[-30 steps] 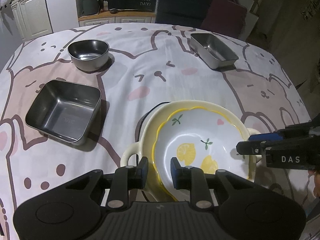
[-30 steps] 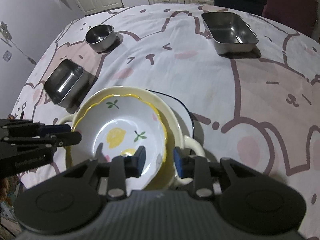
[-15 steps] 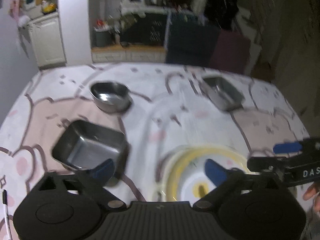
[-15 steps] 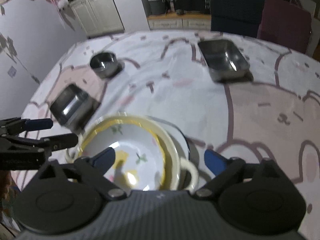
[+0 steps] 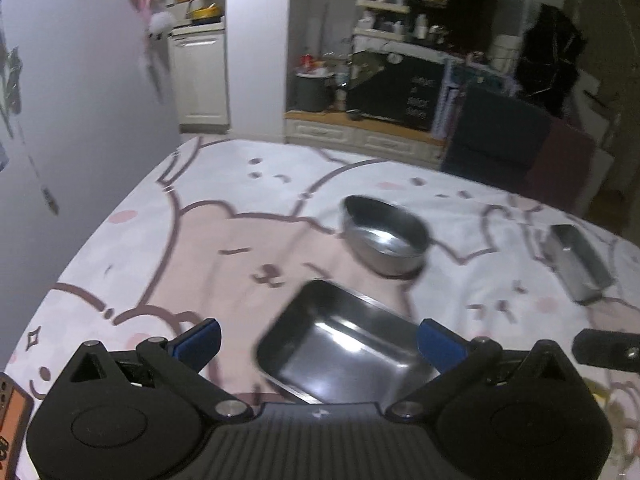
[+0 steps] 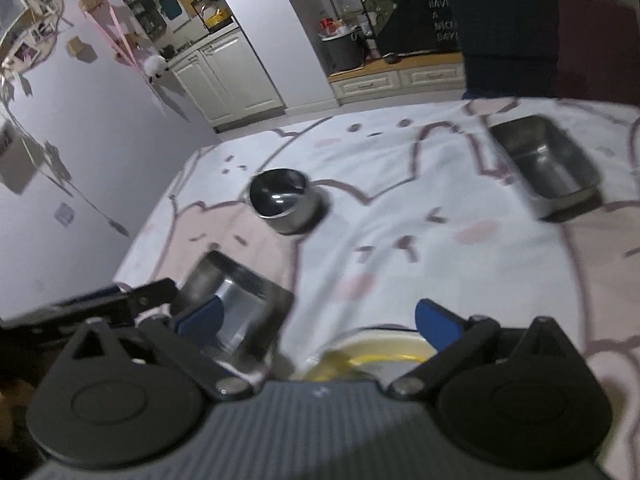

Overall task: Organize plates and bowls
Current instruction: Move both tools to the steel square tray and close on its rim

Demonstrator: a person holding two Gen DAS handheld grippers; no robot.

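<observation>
My left gripper [image 5: 320,342] is open wide above the table, and a square steel tray [image 5: 344,348] shows between its blue fingertips, untouched. A round steel bowl [image 5: 386,236] stands beyond it, and a long steel tray [image 5: 576,264] at the right. My right gripper [image 6: 320,318] is also open wide with nothing in it. Just below it shows the rim of the yellow ceramic bowl [image 6: 376,354], mostly hidden by the gripper body. The right wrist view also holds the square tray [image 6: 240,304], the round bowl [image 6: 284,200], the long tray [image 6: 548,164] and the left gripper [image 6: 120,300].
The table wears a white and pink cartoon-bear cloth [image 5: 200,248]. A grey wall [image 5: 80,120] runs close along the table's left edge. Dark chairs [image 5: 500,140] stand at its far side, with kitchen cabinets behind. One finger of the right gripper [image 5: 604,354] shows at the right.
Both grippers let go of the yellow bowl's rim and opened wide. Both drew back and tilted up. The left one swung left over the square steel tray.
</observation>
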